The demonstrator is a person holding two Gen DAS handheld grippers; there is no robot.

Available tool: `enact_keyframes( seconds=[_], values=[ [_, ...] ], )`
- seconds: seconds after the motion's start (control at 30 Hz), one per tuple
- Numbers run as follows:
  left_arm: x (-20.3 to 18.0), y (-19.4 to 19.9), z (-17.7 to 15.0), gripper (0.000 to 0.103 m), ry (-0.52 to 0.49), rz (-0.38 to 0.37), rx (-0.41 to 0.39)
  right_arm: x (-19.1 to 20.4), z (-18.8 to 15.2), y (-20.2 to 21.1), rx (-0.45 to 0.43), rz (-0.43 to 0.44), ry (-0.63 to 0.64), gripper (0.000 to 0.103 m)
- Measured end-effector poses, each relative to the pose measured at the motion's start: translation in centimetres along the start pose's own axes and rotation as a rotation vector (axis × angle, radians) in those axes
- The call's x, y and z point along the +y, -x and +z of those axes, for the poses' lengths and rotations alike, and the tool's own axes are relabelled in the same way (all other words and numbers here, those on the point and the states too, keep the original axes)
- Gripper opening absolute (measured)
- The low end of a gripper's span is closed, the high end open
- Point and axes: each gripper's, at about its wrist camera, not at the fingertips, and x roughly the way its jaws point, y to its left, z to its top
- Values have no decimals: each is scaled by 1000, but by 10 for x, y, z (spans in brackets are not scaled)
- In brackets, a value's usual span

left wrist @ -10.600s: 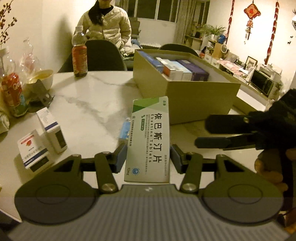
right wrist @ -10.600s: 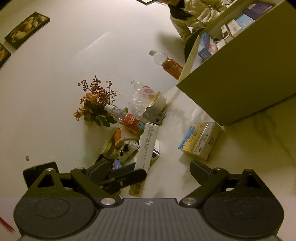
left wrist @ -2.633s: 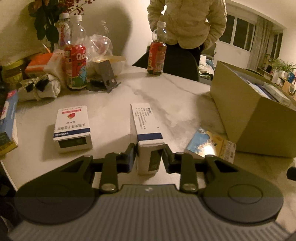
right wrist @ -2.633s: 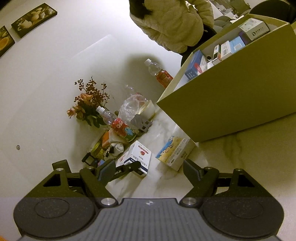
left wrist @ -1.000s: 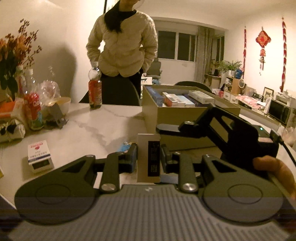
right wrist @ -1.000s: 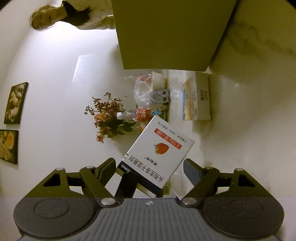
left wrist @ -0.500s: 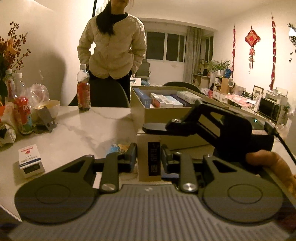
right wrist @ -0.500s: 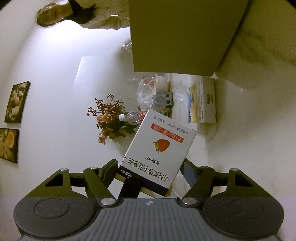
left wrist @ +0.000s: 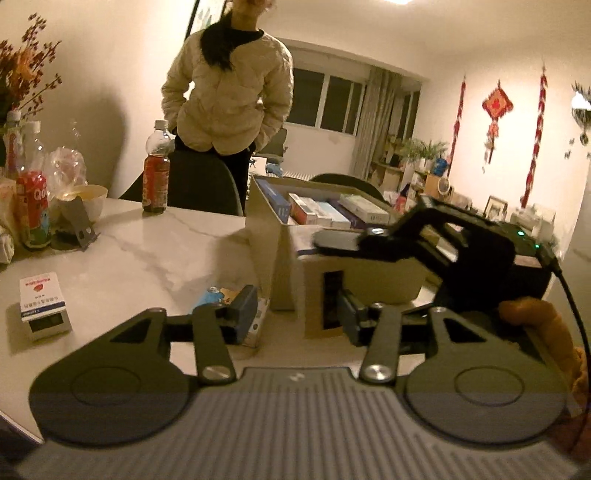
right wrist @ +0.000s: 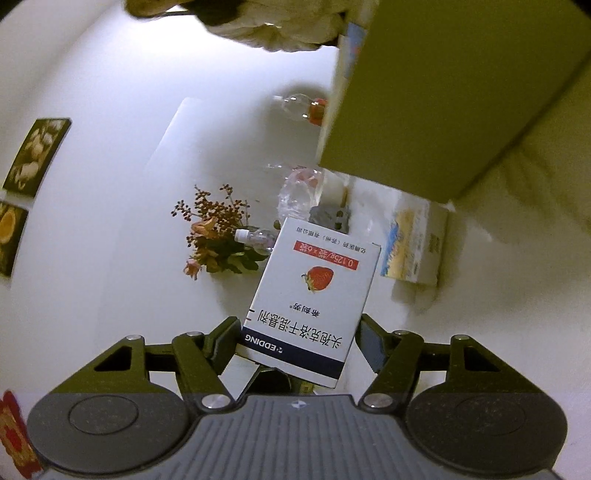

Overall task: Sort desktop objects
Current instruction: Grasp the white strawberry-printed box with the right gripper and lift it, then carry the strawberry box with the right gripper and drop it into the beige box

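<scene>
Marble worktop under warm lamplight, cardboard box of medicine cartons on it.
Left tongs spread wide; right tongs clamped on strawberry-print medicine box, held just before the cardboard box.

Bystander's face cut off by the top edge. Packets in the cardboard box too small to read. Medicine box motion-blurred, top hidden under the right gripper's finger. Blue carton half hidden behind the left gripper's finger. Strawberry box covering whatever lies behind it.
</scene>
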Motion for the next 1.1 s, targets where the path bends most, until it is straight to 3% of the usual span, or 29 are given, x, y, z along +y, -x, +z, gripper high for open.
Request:
enact_keyframes(
  seconds=[0.5,0.87,1.07,1.1],
  values=[
    [16,-4,-1,61,39,39,21,60,42,28,-54,-83,241,70],
    [37,-11,-2,73,46,143,67,100,123,29,-112,-355,418,70],
    [47,-14,-2,73,67,175,85,95,173,12,-126,-522,451,66],
    [48,-15,-2,73,68,178,87,91,180,7,-127,-548,454,61]
  ],
)
